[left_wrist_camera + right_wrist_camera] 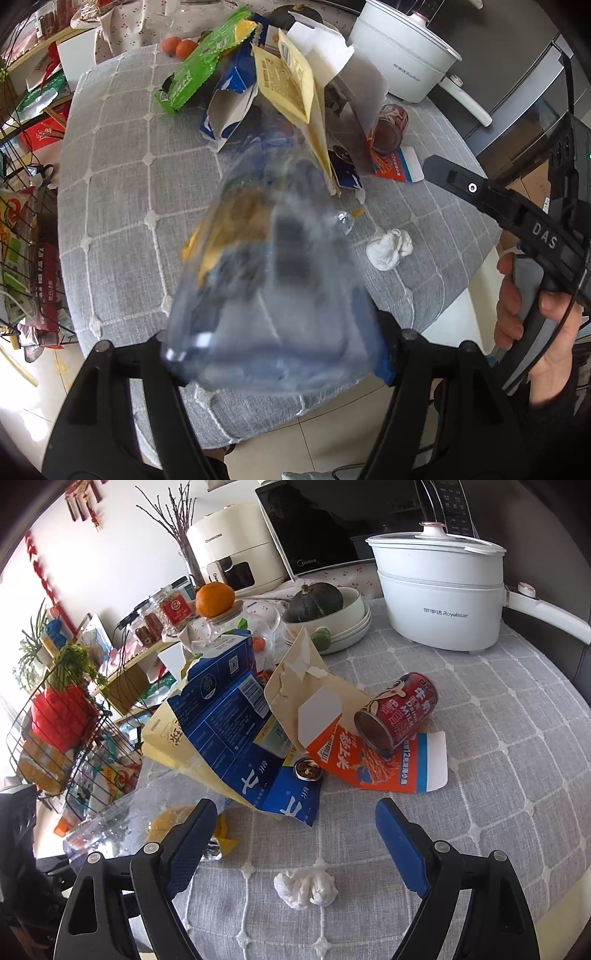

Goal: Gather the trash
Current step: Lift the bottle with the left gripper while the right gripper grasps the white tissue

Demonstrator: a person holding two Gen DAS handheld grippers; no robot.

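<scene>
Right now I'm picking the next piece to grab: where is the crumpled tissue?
The crumpled tissue lies on the grey tablecloth near the table's front edge, between the open right tongs, apart from the blue carton.

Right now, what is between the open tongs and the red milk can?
In the right wrist view, the crumpled white tissue lies between the right tongs and the tipped red milk can, then bare grey checked tablecloth.

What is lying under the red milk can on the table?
The red milk can lies tipped on its side on a flattened orange carton, which rests on the grey tablecloth. Anything beneath the carton is covered.
</scene>
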